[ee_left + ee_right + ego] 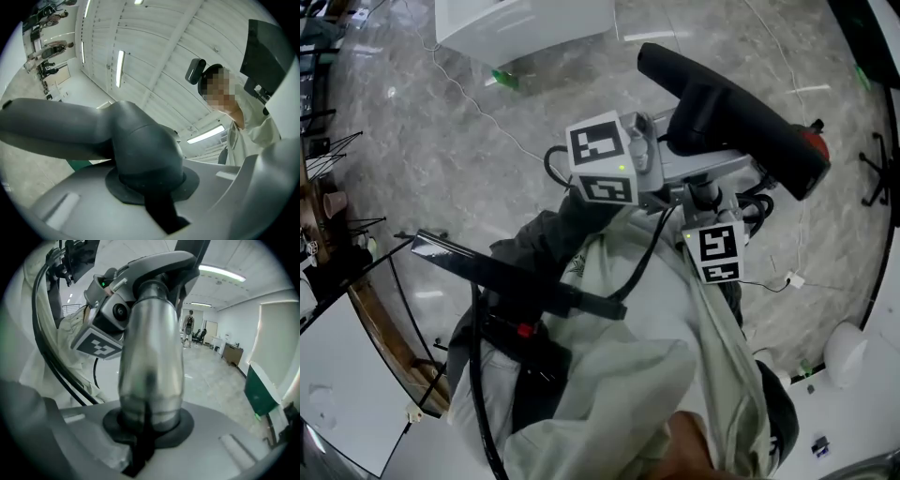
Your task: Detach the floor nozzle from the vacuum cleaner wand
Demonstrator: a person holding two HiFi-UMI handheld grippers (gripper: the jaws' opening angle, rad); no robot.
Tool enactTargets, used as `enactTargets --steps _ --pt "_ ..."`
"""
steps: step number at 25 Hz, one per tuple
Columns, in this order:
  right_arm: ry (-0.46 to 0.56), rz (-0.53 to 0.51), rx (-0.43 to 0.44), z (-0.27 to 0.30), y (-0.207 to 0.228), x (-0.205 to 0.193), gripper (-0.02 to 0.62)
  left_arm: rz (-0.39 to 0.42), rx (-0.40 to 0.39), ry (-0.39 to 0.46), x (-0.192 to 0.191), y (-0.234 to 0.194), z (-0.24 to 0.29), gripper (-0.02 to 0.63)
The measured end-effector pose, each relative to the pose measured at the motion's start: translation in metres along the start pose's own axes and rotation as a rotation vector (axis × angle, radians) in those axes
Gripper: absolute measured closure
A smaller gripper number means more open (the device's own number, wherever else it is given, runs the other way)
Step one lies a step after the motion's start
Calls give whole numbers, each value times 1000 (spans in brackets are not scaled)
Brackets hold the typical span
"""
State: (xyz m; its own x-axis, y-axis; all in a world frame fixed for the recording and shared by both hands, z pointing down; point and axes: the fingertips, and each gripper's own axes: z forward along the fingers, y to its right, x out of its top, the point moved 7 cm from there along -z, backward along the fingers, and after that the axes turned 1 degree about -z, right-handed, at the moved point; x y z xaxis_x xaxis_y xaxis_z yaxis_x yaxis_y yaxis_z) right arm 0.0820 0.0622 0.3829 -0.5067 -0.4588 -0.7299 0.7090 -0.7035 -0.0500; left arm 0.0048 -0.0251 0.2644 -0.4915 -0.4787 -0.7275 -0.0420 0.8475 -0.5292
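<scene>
1. Both pairs of jaws are clamped. The left gripper (150,187) grips the dark grey neck of the floor nozzle (140,140), and the right gripper (147,423) grips the silver wand (150,357).
2. The nozzle is still seated on the wand's upper end.
3. To part them cleanly, I'd keep the wand still and draw the nozzle straight off along the wand's line, without bending the joint. If it sticks, the red part (814,145) may be the release.
4. Count: two grippers, one wand, one nozzle, one red part.
</scene>
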Motion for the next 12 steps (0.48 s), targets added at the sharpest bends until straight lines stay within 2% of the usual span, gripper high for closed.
enactTargets --steps 1,3,5,9,10,11,12 --pt "6 -5 30 0 -1 -1 560 2 -15 0 -1 1 -1 540" --pt "31 -27 163 -4 -5 -3 558 25 -99 8 -2 9 -2 535" --pt "64 -43 371 -9 -9 -5 558 58 -226 16 -3 21 -3 534" --pt "84 -33 918 -20 -16 -12 557 70 -464 15 -11 36 -3 534" --pt "79 -29 1022 -21 -17 -14 557 55 -495 10 -13 37 -2 534" --pt "76 -20 1082 -21 -16 -15 557 43 -508 11 -14 35 -1 534" --pt "74 -9 1100 -21 -15 -15 557 35 -499 17 -14 32 0 534"
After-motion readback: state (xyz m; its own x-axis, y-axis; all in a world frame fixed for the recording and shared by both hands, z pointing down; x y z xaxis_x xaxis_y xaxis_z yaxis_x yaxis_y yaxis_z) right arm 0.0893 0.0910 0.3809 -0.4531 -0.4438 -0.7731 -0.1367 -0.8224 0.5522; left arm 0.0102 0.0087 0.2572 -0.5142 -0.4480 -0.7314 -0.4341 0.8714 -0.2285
